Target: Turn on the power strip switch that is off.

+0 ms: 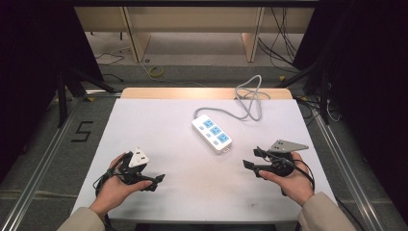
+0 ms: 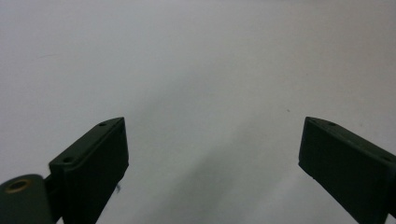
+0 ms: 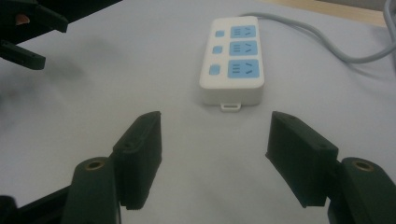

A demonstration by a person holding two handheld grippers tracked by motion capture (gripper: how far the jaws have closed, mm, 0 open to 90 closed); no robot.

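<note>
A white power strip (image 1: 211, 133) with three blue sockets lies at the middle of the white table (image 1: 159, 120), and its grey cable (image 1: 250, 101) loops off toward the far edge. My right gripper (image 1: 251, 159) hovers at the front right, open and empty, pointing left. In the right gripper view the power strip (image 3: 233, 60) lies just beyond the wide-apart jaws of my right gripper (image 3: 215, 144). My left gripper (image 1: 150, 172) rests at the front left in the person's hand, open and empty. In the left gripper view, my left gripper (image 2: 212, 140) has bare table between its jaws.
The other gripper (image 3: 28, 28) shows dark at the top left of the right gripper view. Beyond the table are wooden furniture legs (image 1: 137, 38), floor cables (image 1: 156, 72) and dark stands at both sides. A "5" mark (image 1: 82, 131) sits on the floor left of the table.
</note>
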